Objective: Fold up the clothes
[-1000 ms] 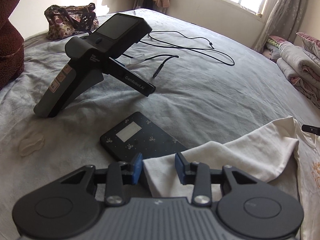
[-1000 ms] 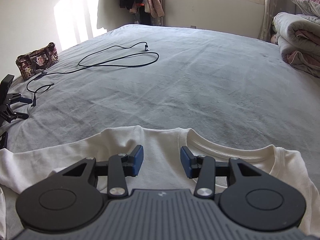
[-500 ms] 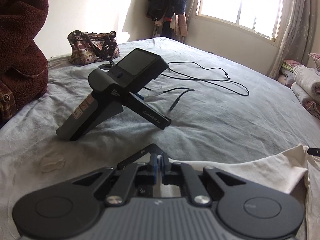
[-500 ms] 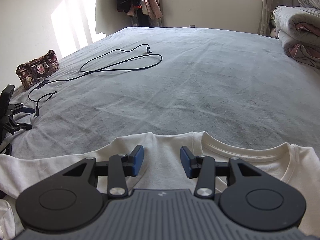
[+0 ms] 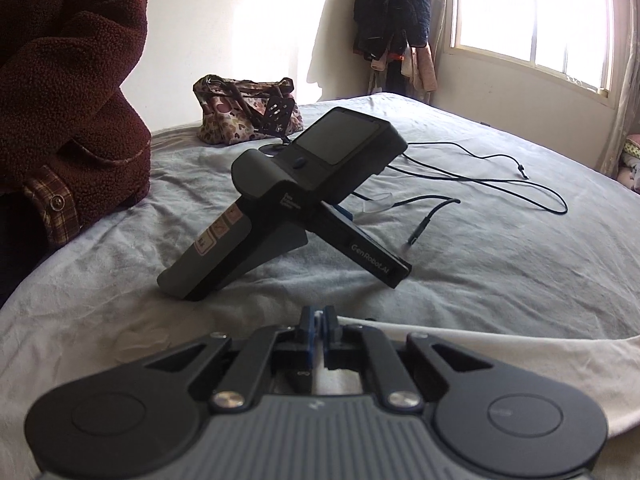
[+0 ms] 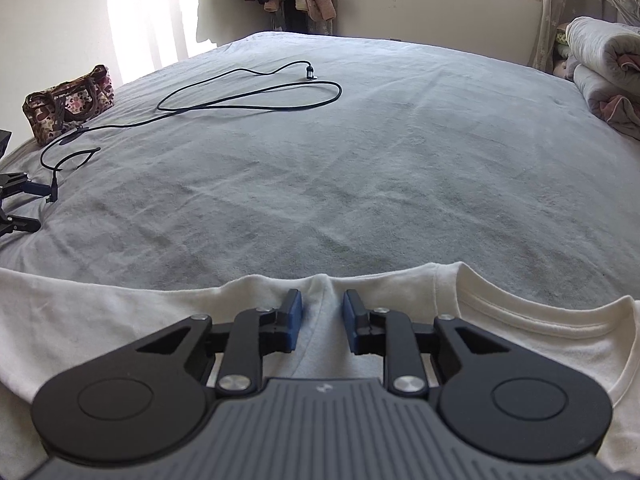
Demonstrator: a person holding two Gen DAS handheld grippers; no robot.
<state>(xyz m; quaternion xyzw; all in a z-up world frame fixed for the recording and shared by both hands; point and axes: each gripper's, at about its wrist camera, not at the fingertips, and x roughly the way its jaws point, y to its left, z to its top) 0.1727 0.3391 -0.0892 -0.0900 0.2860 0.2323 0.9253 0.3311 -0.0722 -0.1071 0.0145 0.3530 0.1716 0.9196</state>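
Shirt (image 6: 120,320) lies flat on the grey bed (image 6: 360,160), collar (image 6: 520,308) toward the window. The left gripper (image 5: 319,324) has its fingers together, apparently pinching a sleeve edge, though blur hides the contact. The right gripper (image 6: 322,312) rests fingers apart over a raised shoulder fold.

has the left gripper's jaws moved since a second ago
Yes. The left gripper had its jaws apart around the white t-shirt sleeve; now they are shut on it, and against the spare gripper lying on the bed it sits lower and closer.
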